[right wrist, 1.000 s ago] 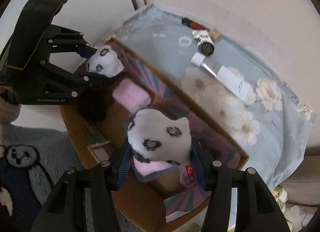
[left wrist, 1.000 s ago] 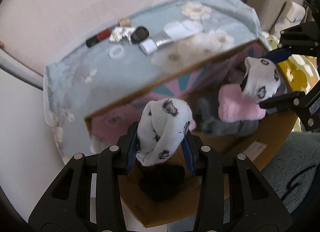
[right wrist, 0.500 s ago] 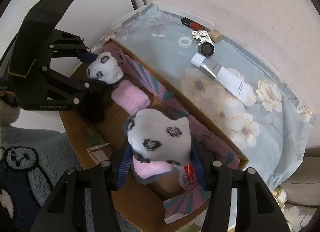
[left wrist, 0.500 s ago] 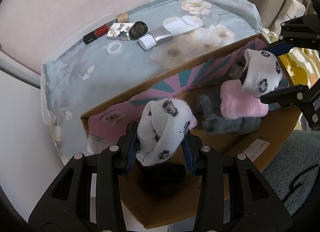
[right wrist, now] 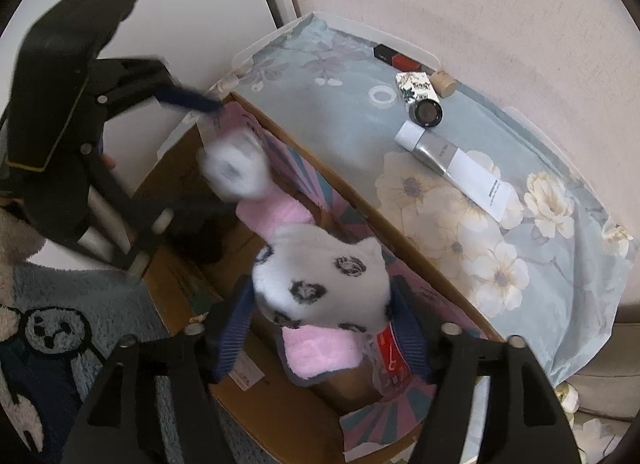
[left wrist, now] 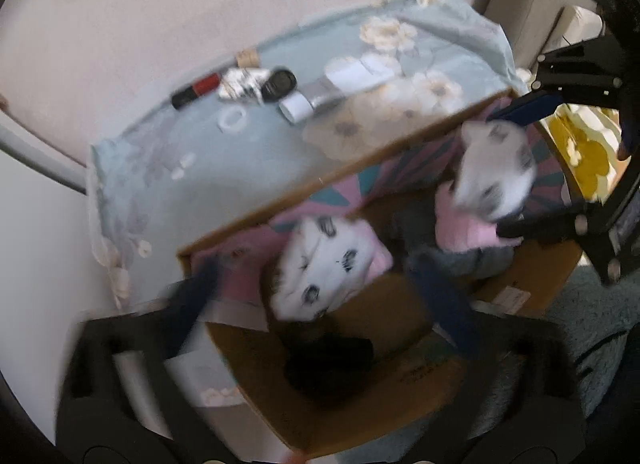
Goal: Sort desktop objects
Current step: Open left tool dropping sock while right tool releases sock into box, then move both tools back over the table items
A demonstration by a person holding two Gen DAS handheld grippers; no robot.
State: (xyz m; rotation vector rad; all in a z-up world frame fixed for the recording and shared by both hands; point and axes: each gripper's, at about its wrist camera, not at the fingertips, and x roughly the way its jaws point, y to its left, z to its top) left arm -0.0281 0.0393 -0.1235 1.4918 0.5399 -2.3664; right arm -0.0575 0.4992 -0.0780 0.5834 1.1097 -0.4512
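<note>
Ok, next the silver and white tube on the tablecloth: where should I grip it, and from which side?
Take the tube across its silver mid-body, coming straight down from above. It lies flat and diagonal on the tablecloth, so turn to pinch its narrow width. The black compact crowds the cap end.

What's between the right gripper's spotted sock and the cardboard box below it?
No barrier is visible. The spotted sock sits between the right gripper's fingers, above the open cardboard box. Only a pink fluffy item lies right under it in the box, so the sock would probably land on that rather than on bare cardboard.
</note>
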